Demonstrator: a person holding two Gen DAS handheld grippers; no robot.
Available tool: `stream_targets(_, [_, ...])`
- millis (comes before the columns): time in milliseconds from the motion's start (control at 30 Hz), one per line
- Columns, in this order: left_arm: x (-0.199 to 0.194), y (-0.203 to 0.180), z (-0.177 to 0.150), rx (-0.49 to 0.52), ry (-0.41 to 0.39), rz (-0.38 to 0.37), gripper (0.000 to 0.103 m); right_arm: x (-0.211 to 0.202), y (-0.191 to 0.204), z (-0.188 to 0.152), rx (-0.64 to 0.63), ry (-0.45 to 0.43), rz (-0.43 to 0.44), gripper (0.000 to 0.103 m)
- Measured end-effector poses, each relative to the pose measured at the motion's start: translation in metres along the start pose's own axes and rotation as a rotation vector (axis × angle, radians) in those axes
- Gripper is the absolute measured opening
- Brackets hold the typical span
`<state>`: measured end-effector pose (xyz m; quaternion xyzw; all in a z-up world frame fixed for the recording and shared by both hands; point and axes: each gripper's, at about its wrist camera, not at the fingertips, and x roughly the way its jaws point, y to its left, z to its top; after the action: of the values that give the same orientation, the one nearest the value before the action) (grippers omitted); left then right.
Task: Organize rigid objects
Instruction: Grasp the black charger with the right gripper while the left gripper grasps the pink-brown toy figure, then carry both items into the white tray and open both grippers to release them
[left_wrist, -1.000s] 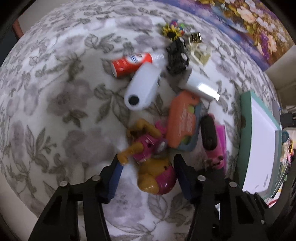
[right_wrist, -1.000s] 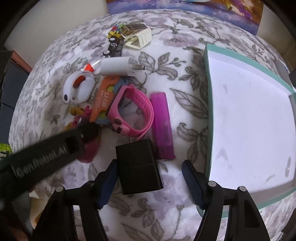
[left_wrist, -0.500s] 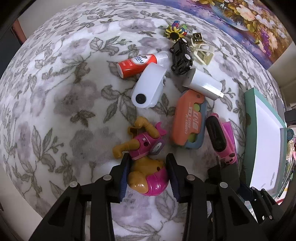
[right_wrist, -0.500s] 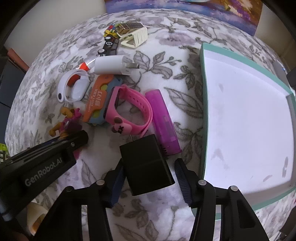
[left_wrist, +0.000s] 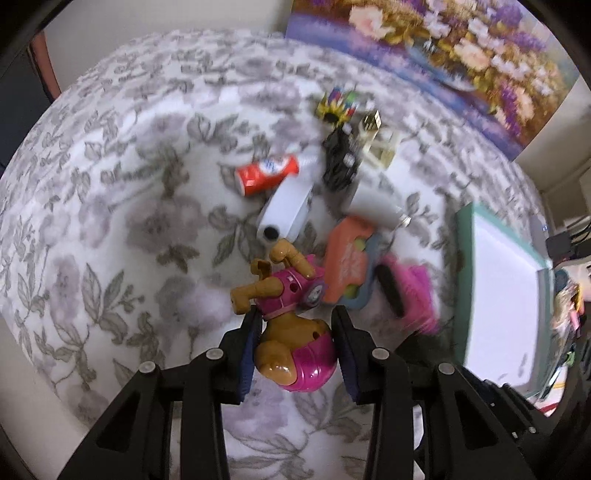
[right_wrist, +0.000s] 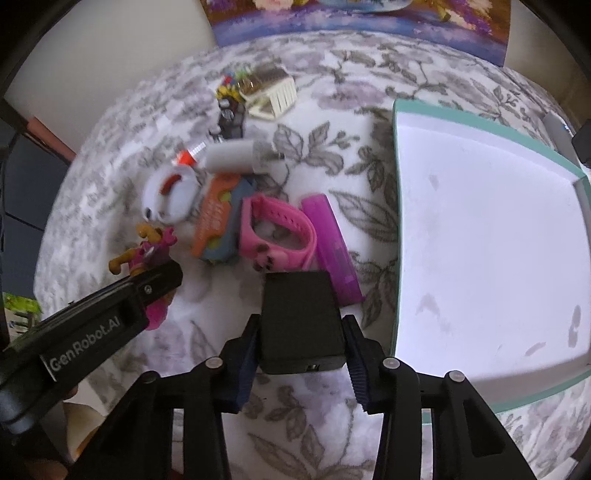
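My left gripper (left_wrist: 297, 326) is shut on a pink and tan dog toy (left_wrist: 291, 332) and holds it just above the floral cloth; the toy also shows in the right wrist view (right_wrist: 142, 254). My right gripper (right_wrist: 301, 338) is shut on a black power adapter (right_wrist: 301, 321), lifted off the cloth. A white tray with a green rim (right_wrist: 397, 221) lies to the right, seen too in the left wrist view (left_wrist: 463, 258).
Left on the cloth: pink watch (right_wrist: 275, 232), purple case (right_wrist: 332, 243), orange toy (right_wrist: 214, 214), white band (right_wrist: 168, 195), white charger (right_wrist: 236, 157), red tube (left_wrist: 266, 173), black toy car (left_wrist: 338, 158), cream stand (right_wrist: 275, 98). A flower painting (left_wrist: 443, 48) leans behind.
Both grippers closed: the left onto the dog toy, the right onto the black adapter. Both objects have been lifted a little off the cloth.
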<state>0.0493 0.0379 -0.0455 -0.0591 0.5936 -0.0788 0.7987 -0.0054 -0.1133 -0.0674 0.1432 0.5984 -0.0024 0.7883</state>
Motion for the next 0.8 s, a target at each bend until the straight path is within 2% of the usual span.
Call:
stream_targets(233, [-0.038, -0.015, 0.016, -0.014, -0.089, -0.052, 0.040, -0.023, -0.016, 0.006, 0.062, -0.056, 0.060, 0.044])
stream_targets(467, [-0.070, -0.056, 0.030, 0.039, -0.176, -0.097, 0.040, -0.061, -0.037, 0.017, 0.131, -0.198, 0.095, 0.044])
stream_targets(600, [-0.066, -0.083, 0.033, 0.075, -0.167, -0.112, 0.040, -0.070, -0.067, 0.023, 0.216, -0.241, 0.019, 0.044])
stream_targets(733, [-0.048, -0.113, 0.032, 0.106, -0.133, -0.126, 0.040, -0.066, -0.106, 0.025, 0.335, -0.226, -0.006, 0.044])
stream_targets(800, [-0.036, -0.127, 0.028, 0.119, -0.103, -0.134, 0.040, -0.063, -0.121, 0.027, 0.362, -0.220, -0.113, 0.044])
